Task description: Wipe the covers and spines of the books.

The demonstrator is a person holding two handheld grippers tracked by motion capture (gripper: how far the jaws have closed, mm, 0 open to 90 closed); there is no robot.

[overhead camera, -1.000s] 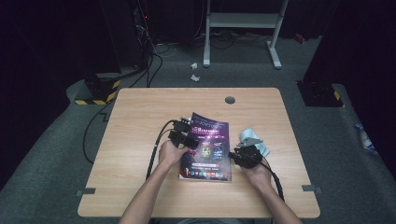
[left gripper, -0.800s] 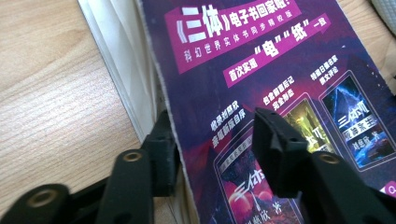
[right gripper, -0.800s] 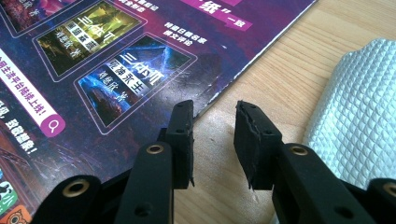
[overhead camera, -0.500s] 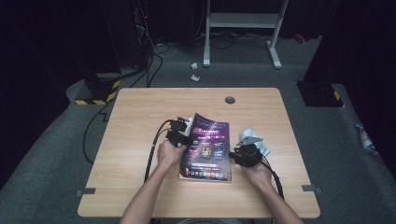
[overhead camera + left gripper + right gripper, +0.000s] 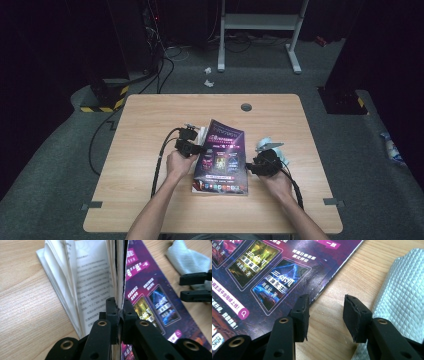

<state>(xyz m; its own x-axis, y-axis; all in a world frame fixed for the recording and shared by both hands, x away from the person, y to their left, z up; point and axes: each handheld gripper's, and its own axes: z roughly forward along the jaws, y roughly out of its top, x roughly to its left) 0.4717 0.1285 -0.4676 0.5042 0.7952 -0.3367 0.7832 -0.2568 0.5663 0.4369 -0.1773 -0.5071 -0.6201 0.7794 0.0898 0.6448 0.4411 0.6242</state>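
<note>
High view: magazine (image 5: pixel 222 157) lying near the middle of the wooden table (image 5: pixel 150 115), left gripper (image 5: pixel 191 148) at its left edge, right gripper (image 5: pixel 256 166) just off its right edge, grey cloth (image 5: pixel 270 146) close behind. Left gripper view: jaws just closed, pinched tight on the purple cover (image 5: pixel 150 287) plus a few pages, lifted off the fanned white pages (image 5: pixel 87 282). Right gripper view: jaws just opened wider, parted with only bare table between, 1 pad on the magazine's edge, cloth at right.

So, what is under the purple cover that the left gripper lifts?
Under the cover, white pages with printed text fan out above the table. The left gripper is shut on the cover's edge. The pages near the spine are hidden.
</note>
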